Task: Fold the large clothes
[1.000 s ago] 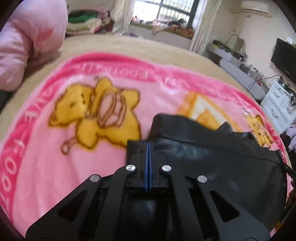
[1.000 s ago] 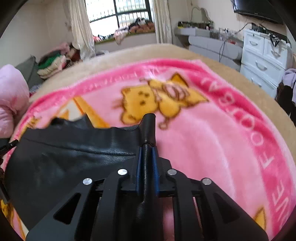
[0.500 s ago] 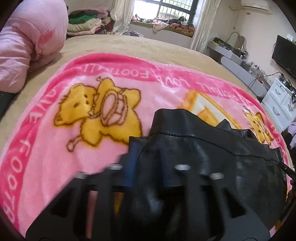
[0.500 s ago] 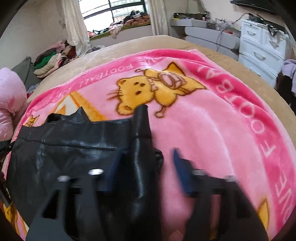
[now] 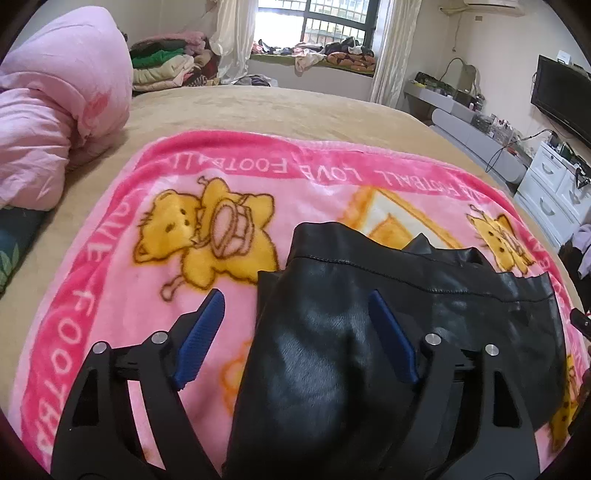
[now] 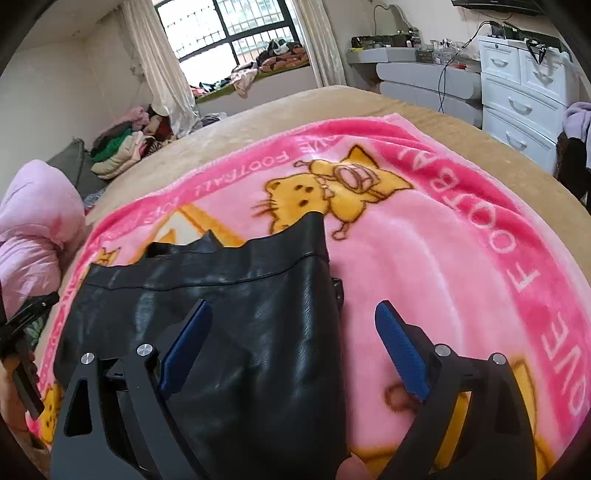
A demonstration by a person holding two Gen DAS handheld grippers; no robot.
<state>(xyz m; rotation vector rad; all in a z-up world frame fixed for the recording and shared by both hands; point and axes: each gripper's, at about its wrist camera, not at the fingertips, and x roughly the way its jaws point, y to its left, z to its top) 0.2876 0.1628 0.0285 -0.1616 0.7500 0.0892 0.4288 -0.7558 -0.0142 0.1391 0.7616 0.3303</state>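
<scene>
Counting near to far: two grippers, one garment, one blanket, one quilt, one clothes pile, one window.

Left gripper point(image 5: 297, 306): jaws opening, blue pads point(image 5: 201, 338) apart and pressing nothing; the black leather garment point(image 5: 332, 350) lies between them, its left edge running toward 12 o'clock.

Right gripper point(image 6: 293, 315): jaws opening, nothing clamped; the garment's right edge passes between its fingers.

Garment: one, glossy black, folded flat, a stitched hem across the far end, one crumpled point poking out beyond it. It rests on the pink cartoon-cat blanket point(image 5: 122, 295), at the near centre.

Pink quilt point(image 5: 55, 110) at 10 o'clock. Stacked clothes point(image 5: 162, 70) at 11. Barred window point(image 5: 314, 22) at 12.
</scene>
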